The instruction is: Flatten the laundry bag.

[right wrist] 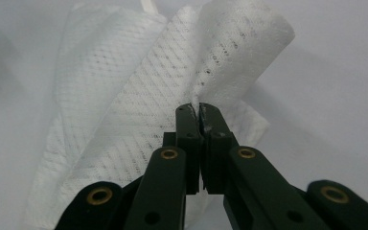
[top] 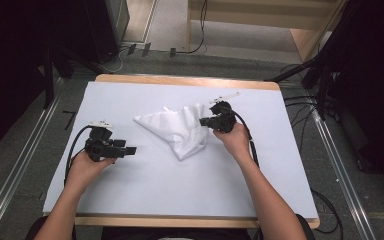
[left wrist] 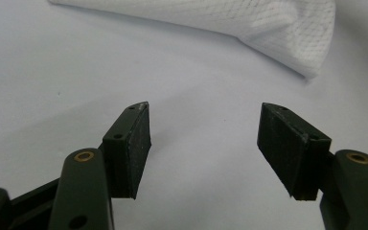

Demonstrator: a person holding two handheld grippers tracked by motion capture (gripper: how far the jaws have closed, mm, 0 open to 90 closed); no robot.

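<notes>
— One cloth (top: pixel 177 129) lies mid-worktop, half folded, creased into a rough triangle with a point toward your left side. What are you doing with it?

— Folding, by the look of it. Your right claw (top: pixel 203 121) is clamped on an edge of the cloth at its right side; in the right gripper view the jaws are pressed together with a pinch of the white weave between them, and that edge curls up into a loose roll above them.

— And my left claw (top: pixel 130 150)?

— Spread wide, gripping nothing. It hovers near the cloth's left point, a clear gap apart, with bare worktop (top: pixel 145 185) under it. In the left gripper view the cloth's rounded fold (left wrist: pixel 311 48) sits beyond the jaws, up and to the right.

— So which step is this?

— You look to be mid-fold: one edge is lifted, the rest lies flat. I'd judge the next move is yours to choose: carry the pinched edge over toward the left point, keeping it low so the roll doesn't flop, or bring the left claw in to pin that point first.
</notes>
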